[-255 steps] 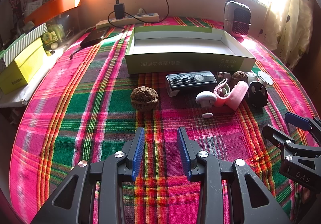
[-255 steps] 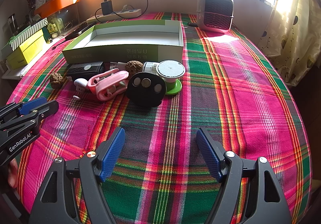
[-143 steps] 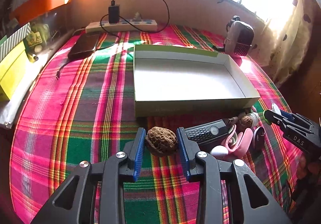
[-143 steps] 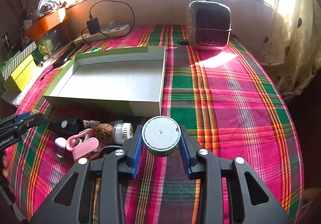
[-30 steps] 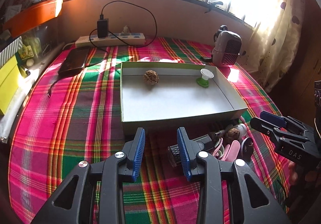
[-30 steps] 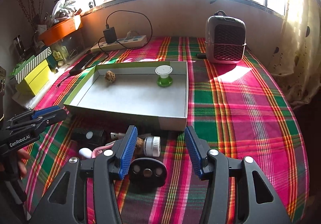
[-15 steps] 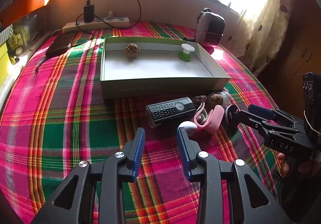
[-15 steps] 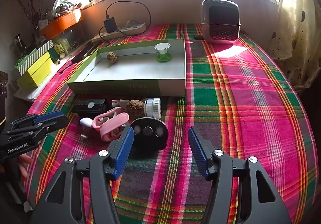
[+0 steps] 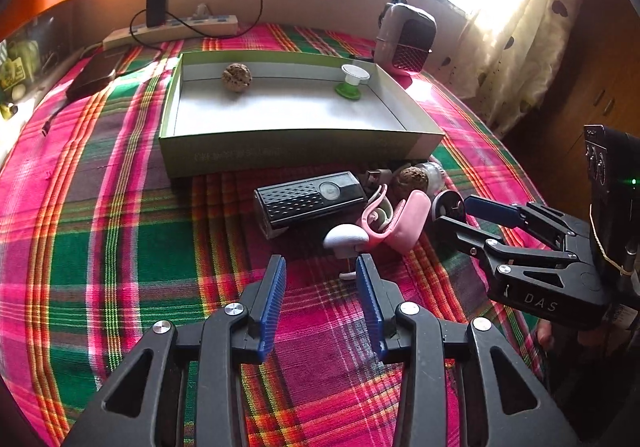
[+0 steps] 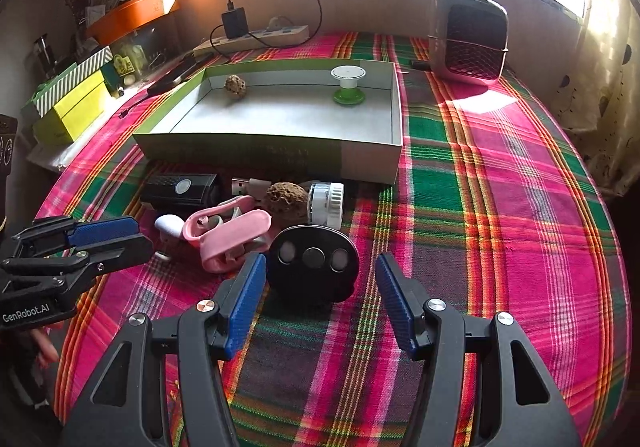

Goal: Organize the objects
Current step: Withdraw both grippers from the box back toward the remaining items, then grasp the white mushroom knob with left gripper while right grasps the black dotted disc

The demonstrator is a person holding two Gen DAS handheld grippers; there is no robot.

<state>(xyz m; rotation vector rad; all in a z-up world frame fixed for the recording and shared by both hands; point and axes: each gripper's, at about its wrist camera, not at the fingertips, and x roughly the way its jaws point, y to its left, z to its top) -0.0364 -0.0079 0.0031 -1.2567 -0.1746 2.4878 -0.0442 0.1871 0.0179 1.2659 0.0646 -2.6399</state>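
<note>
Here, your left gripper [image 9: 320, 287] and right gripper [image 10: 318, 291] both stood apart, holding nothing. The shallow green cardboard box [image 10: 256, 151] held a wrinkled brown walnut [image 10: 236, 86] and a green-based spool [image 10: 348, 85] against its far wall; its grey floor lay otherwise bare.

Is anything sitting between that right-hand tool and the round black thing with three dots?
Nothing visible. The right tool is open, and the round black disc lies just ahead of its gap, with only plaid cloth between.
</note>
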